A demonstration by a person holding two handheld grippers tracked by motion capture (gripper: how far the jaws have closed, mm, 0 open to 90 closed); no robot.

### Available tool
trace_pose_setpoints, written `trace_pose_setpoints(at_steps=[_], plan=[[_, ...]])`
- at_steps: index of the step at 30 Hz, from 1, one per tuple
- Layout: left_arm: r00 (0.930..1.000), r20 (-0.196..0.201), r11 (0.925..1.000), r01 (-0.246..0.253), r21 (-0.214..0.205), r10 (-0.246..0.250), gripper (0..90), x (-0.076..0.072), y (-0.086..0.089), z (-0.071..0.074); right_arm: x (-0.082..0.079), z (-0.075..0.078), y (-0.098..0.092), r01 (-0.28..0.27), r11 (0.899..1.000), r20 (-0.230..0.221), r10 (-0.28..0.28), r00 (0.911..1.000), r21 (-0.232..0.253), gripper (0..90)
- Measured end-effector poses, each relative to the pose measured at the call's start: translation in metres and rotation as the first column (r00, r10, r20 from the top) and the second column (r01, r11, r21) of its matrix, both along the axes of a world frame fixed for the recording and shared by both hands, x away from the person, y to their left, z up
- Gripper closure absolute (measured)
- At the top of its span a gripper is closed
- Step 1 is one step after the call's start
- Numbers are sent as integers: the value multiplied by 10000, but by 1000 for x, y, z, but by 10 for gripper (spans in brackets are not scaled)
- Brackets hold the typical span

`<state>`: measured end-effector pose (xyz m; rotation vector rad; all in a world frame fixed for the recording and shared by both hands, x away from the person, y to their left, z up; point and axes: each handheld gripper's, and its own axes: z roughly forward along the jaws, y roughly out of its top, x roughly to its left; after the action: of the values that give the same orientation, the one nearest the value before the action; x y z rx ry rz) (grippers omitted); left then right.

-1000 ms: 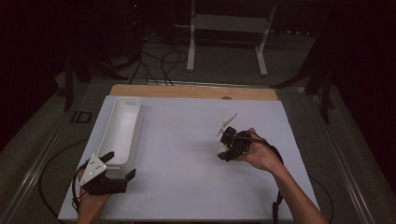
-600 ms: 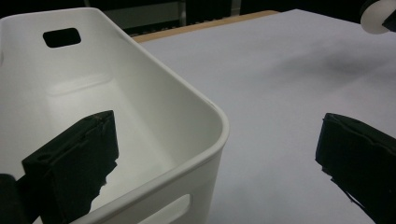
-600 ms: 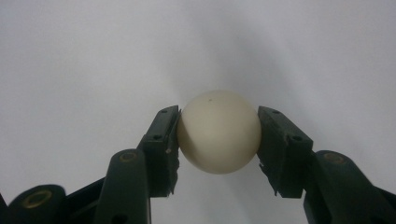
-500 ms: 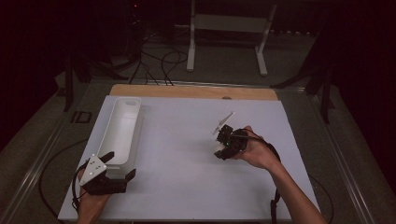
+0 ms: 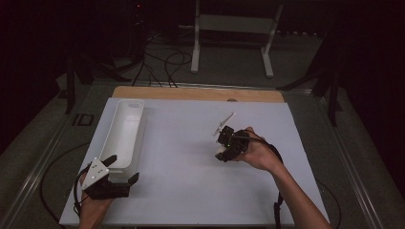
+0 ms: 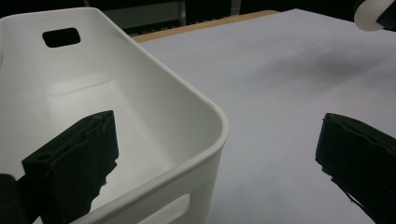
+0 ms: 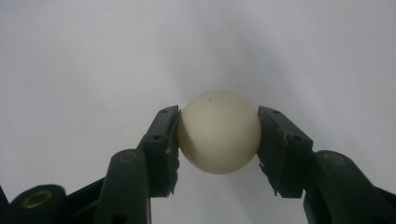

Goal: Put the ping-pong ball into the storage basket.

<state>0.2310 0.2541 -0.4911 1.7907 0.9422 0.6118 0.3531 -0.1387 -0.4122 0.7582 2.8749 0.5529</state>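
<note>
A cream-white ball (image 7: 218, 132) sits between the two black pads of my right gripper (image 7: 218, 140), which is shut on it. In the high view that gripper (image 5: 224, 151) hangs over the middle right of the white table with the ball (image 5: 220, 153) at its tip, a little above the surface. A long white bin (image 5: 125, 131) lies along the table's left side. My left gripper (image 5: 123, 168) stands open at the bin's near end. In the left gripper view one jaw is inside the bin (image 6: 154, 93), the other is outside over the table, and the ball (image 6: 371, 14) shows at the far upper right.
The white table top (image 5: 191, 191) has a wooden strip (image 5: 191, 93) along its far edge. Behind the table stand a white metal frame (image 5: 234, 28) and loose cables on the floor. Each gripper trails a cable off the near edge.
My right gripper has drifted slightly to the left with the ball still in it. The left gripper and the bin have stayed put.
</note>
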Motion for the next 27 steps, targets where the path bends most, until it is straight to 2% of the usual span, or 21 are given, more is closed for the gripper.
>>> trace_pose_setpoints(at_steps=[27], plan=[[10000, 5, 10000, 9, 36, -9, 0, 0, 0, 0, 2, 8, 19, -236, 9995, 11, 236, 9997, 212, 503]])
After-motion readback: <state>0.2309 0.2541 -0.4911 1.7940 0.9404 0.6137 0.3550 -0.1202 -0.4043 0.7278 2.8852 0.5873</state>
